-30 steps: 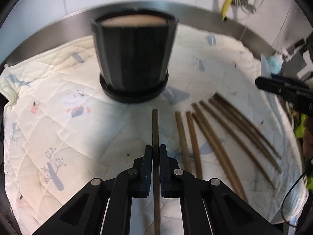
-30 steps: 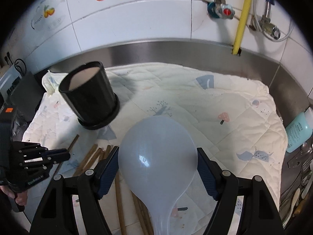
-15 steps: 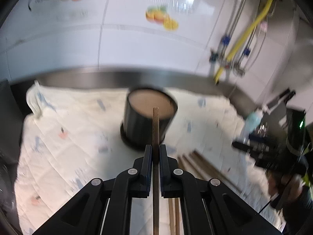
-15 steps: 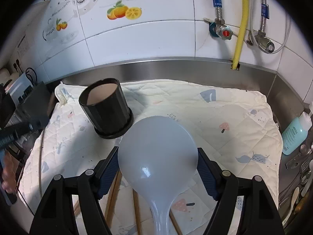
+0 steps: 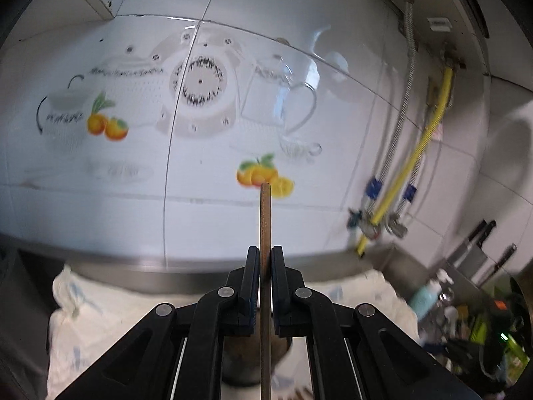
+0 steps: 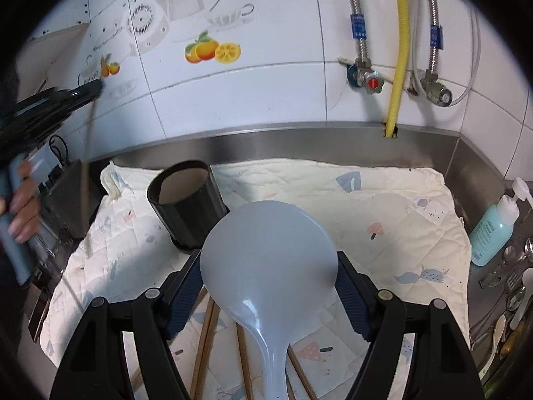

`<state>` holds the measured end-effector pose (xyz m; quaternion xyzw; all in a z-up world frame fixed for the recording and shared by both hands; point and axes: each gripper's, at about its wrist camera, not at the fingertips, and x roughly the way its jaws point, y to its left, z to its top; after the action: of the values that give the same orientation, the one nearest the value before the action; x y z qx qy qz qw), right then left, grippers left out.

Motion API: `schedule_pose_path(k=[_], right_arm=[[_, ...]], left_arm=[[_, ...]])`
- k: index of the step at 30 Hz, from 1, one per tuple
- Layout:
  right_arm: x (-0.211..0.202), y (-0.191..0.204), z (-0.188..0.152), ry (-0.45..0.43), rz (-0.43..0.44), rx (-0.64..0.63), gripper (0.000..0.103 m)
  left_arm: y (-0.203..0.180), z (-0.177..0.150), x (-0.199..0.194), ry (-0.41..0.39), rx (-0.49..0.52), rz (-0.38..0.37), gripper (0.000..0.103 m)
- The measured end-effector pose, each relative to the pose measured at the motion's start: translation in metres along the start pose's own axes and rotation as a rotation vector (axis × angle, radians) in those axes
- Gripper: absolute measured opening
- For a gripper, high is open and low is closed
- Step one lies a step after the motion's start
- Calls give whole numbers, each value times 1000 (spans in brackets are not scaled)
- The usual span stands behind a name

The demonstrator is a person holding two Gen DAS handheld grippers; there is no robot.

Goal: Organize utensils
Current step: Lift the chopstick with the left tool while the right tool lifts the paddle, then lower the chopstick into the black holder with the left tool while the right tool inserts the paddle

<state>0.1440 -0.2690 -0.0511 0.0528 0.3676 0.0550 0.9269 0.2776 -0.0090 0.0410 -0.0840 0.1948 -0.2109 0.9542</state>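
My left gripper (image 5: 265, 261) is shut on a brown chopstick (image 5: 265, 220) and holds it upright, high in front of the tiled wall. In the right wrist view the left gripper (image 6: 90, 88) is at the far left, with the chopstick (image 6: 87, 180) hanging down from it, left of the black utensil holder (image 6: 186, 206). My right gripper (image 6: 269, 266) is shut on a pale blue rice paddle (image 6: 268, 263), above several chopsticks (image 6: 205, 336) lying on the quilted mat (image 6: 383, 220). The holder is partly hidden under my left fingers (image 5: 248, 356).
A steel backsplash (image 6: 299, 143) and tiled wall with pipes and a yellow hose (image 6: 399, 50) stand behind the mat. A teal soap bottle (image 6: 496, 230) and loose spoons (image 6: 513, 293) are at the right. A black box (image 6: 63, 200) sits at the left.
My left gripper has lifted the chopstick off the mat and tilted it upright, high above the holder. My right gripper has risen a little with the paddle.
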Motion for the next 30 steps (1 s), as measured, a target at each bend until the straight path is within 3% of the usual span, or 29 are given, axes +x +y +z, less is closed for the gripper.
schedule_pose_path(k=[8,18,24,30], right_arm=[[-12,2,8,-38,-11,53,83],[-20,11,21,-73,-47,52,83],[-21,18,40,-137,-31,59,83],[-6,26,73,-217,40,103,83]], left_arm=[[19,18,65,-80,-43,-33,6],[45,13,117,-132,-82,-2,6],[47,-18,135,-66,-34,24,6],[50,-38,133,19,-15,35,6]])
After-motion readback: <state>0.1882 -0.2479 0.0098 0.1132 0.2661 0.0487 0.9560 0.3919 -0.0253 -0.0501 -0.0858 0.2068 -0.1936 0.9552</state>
